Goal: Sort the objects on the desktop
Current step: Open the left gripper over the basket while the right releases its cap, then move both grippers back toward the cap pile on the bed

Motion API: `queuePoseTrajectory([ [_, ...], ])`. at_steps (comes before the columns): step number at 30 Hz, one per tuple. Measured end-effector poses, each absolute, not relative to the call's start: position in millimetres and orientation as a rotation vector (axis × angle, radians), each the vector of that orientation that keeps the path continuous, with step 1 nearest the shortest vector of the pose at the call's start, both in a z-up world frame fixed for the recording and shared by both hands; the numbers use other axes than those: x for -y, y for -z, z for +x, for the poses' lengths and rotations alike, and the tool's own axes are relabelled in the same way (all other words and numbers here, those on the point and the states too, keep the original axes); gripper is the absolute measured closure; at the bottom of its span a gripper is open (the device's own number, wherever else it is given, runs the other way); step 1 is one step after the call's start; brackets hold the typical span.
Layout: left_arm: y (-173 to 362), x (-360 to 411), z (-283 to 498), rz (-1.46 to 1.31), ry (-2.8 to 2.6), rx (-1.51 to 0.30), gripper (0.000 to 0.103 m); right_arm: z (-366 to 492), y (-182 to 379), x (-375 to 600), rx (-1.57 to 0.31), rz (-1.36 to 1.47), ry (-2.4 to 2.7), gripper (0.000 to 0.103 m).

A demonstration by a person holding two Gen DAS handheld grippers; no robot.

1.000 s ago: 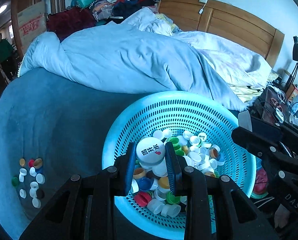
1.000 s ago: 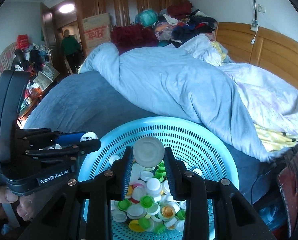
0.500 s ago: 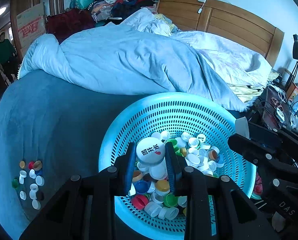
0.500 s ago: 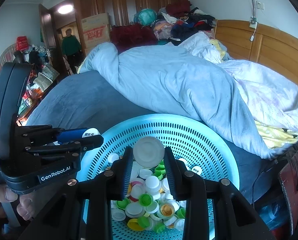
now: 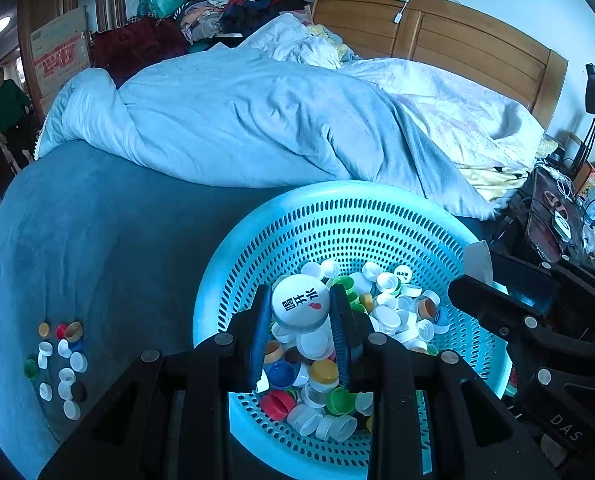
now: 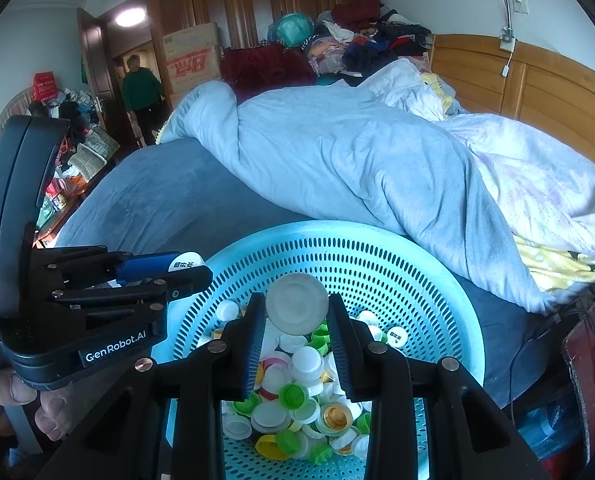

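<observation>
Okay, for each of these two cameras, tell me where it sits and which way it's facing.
Left wrist: sits on the left tongs, looking down past a printed white cap into the blue basket; right tongs at right.
Right wrist: sits on the right tongs, gripping a plain white cap over the basket; left tongs and fingers at left.
Shared: basket, loose caps, bed.

To the left of our left gripper (image 5: 300, 312) the blue bedspread (image 5: 109, 240) lies open, broken only by a small cluster of sorted caps (image 5: 59, 364) near its edge. Ahead, the heaped duvet (image 5: 257, 120) blocks the way beyond the basket (image 5: 337, 208). To the right our right gripper (image 6: 297, 312) crowds close, with what seems a cluttered bedside stand (image 5: 557, 216) behind.
</observation>
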State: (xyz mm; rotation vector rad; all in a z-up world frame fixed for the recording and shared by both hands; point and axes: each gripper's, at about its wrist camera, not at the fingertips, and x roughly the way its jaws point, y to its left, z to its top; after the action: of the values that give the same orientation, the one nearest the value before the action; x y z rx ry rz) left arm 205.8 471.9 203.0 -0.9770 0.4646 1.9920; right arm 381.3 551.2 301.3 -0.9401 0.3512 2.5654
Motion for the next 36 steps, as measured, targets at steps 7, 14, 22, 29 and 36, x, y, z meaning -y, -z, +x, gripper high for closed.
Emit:
queuePoseTrajectory([
  [7, -200, -471, 205, -0.981, -1.989, -0.472, 0.079, 382, -301, -553, -0.358, -0.938, -2.563, 0.069],
  [14, -199, -471, 206, -0.974, -1.992, -0.475, 0.079, 382, -301, -553, -0.356, -0.94, -2.561, 0.069],
  [22, -201, -467, 206, -0.952, -2.011, -0.477, 0.069, 385, -304, -556, -0.369, -0.906, -2.547, 0.051],
  [29, -206, -449, 197, -0.951, -2.068, -0.452, 0.059, 387, -308, -551, -0.365, -0.876, -2.557, 0.036],
  [36, -227, -381, 181, -0.82, -2.3, -0.449, 0.053, 389, -317, -530, -0.303, -0.807, -2.61, 0.02],
])
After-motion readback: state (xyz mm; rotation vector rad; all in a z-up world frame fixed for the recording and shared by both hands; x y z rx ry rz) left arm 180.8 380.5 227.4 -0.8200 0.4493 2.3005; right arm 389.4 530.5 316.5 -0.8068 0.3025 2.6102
